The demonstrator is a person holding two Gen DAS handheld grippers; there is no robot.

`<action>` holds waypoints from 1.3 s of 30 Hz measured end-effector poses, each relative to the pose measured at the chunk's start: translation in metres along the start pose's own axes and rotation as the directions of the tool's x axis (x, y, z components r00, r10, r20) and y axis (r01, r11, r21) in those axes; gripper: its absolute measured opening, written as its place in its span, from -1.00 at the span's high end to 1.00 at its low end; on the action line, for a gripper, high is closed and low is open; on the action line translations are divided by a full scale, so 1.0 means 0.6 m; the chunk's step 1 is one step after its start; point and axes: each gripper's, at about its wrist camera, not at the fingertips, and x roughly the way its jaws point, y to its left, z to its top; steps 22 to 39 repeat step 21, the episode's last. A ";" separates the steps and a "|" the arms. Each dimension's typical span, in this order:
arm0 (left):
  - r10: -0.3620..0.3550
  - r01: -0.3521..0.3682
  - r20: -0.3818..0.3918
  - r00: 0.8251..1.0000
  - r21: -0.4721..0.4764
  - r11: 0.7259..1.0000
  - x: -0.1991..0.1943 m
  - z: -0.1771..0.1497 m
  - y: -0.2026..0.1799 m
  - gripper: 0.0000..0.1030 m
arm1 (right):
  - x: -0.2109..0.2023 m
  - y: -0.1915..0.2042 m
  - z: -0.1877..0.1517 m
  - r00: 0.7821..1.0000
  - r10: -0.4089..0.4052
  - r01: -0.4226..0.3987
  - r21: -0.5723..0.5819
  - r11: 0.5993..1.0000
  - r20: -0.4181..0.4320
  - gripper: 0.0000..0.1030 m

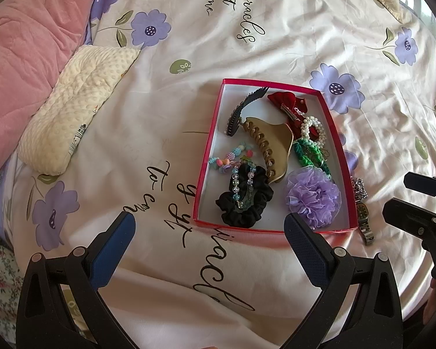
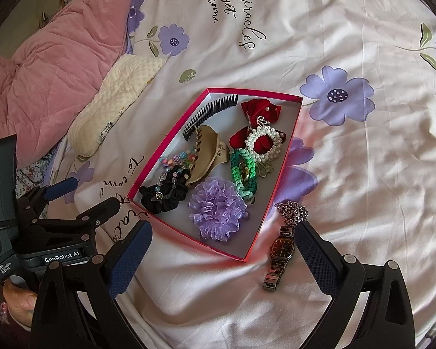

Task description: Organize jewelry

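While the watch (image 2: 279, 252) lies beside the red box (image 2: 279, 192), both claws (image 1: 209, 229) (image 2: 222, 241) gape wide.

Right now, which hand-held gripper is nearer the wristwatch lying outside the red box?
Right. The right hand-held gripper hangs open with one finger beside the wristwatch; the left hand-held gripper sits open across the red box.

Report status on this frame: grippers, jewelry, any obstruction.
Left gripper and right gripper open, empty. Wristwatch and chain necklace on the bedsheet outside the red box. Nothing blocks them.
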 end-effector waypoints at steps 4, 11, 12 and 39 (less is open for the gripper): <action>-0.001 0.001 0.000 1.000 0.002 1.000 0.000 0.000 0.001 -1.00 | -0.001 0.001 0.001 1.000 0.000 0.000 0.000 1.000 0.000 -0.93; -0.001 0.001 0.000 1.000 -0.002 1.000 0.001 0.000 0.001 -1.00 | 0.000 0.000 0.001 1.000 0.001 -0.001 0.002 1.000 0.000 -0.93; -0.003 0.003 0.000 1.000 -0.003 1.000 0.001 0.001 0.001 -1.00 | 0.000 0.001 0.001 1.000 0.001 -0.001 0.002 1.000 0.000 -0.93; 0.002 -0.002 0.008 1.000 -0.001 1.000 0.002 0.002 -0.002 -1.00 | 0.002 0.002 0.001 1.000 -0.002 0.002 0.007 1.000 0.003 -0.93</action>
